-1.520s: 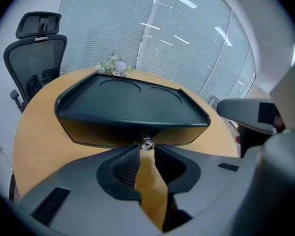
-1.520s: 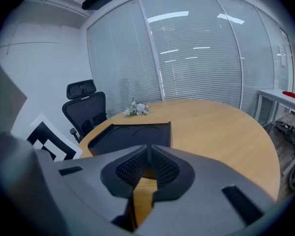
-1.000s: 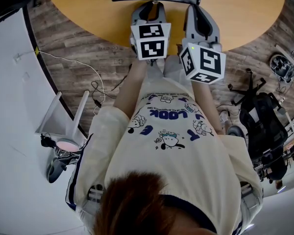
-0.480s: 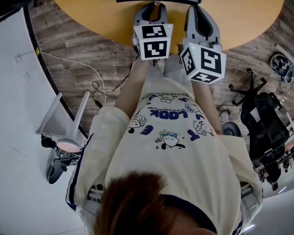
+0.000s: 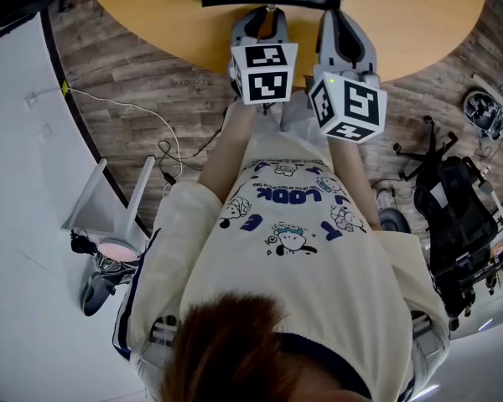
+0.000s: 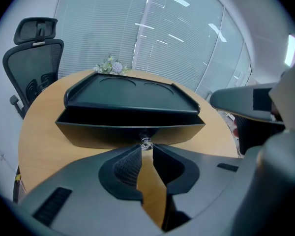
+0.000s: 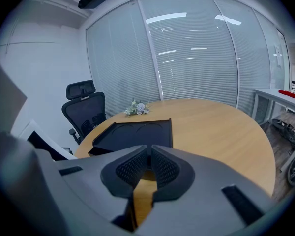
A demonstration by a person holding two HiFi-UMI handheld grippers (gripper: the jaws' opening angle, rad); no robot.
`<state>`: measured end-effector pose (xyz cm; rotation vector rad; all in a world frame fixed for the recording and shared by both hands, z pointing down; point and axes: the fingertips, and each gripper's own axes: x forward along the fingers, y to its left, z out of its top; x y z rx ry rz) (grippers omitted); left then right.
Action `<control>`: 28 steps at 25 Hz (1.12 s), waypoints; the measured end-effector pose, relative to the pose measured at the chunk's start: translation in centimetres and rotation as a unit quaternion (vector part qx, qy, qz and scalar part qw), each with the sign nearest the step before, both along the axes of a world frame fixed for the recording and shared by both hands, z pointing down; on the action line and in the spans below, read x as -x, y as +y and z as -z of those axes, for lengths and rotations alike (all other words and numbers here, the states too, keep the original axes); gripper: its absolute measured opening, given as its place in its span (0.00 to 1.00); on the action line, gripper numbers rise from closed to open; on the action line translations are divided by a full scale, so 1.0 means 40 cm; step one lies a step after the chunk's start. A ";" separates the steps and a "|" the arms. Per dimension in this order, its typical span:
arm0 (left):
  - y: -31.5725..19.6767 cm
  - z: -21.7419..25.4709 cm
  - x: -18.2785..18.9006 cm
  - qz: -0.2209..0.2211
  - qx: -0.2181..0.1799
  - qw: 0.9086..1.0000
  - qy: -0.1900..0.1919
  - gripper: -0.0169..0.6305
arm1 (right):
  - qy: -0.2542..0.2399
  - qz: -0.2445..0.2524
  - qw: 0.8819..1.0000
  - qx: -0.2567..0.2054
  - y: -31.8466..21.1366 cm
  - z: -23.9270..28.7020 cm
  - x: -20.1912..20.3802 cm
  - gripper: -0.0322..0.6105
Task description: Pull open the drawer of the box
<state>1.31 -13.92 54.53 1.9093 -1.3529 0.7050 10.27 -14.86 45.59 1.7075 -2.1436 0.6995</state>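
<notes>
Your left gripper [image 6: 146, 147] has its jaws clenched on the small silvery knob [image 6: 146, 142] at the middle of the drawer [image 6: 130, 132] front. The tips meet right at the knob, with only a thin gap behind them. In the left gripper view the black box [image 6: 130, 95] sits at 12 o'clock from the jaws on the round wooden table [image 6: 39, 136]. The box top is shaped like a tray with two shallow round hollows. The drawer stands a little way out of the box, and a dark strip of its open top shows between the front panel and the box lid.

Your right gripper [image 7: 150, 150] holds nothing: its jaws are pressed together on empty air, above the table and clear of the box, which lies at about 11 o'clock from its tips.

From the head view both grippers reach toward 12 o'clock, side by side at the table's near edge. The left one is in line with the box and the right one sits just beside it at 3 o'clock.

Beyond the box, at the table's far edge, lies a small bunch of pale flowers [image 6: 111, 67]. A black mesh office chair [image 6: 32, 58] stands at 10 o'clock from the box, and window blinds [image 6: 152, 38] fill the background.
</notes>
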 end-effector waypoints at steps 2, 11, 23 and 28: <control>0.005 0.001 0.001 -0.001 0.000 1.000 0.000 0.15 | 0.000 -0.001 1.000 0.000 0.007 0.000 0.002 0.12; 0.036 -0.003 0.006 -0.006 0.001 1.000 -0.001 0.15 | -0.002 -0.007 1.000 -0.002 0.031 0.002 0.011 0.12; 0.085 -0.002 0.004 -0.014 0.005 1.000 -0.002 0.15 | -0.001 -0.014 1.000 -0.008 0.069 0.014 0.019 0.12; 0.103 -0.006 0.005 -0.017 0.008 1.000 -0.005 0.15 | 0.000 -0.018 1.000 -0.011 0.082 0.017 0.019 0.12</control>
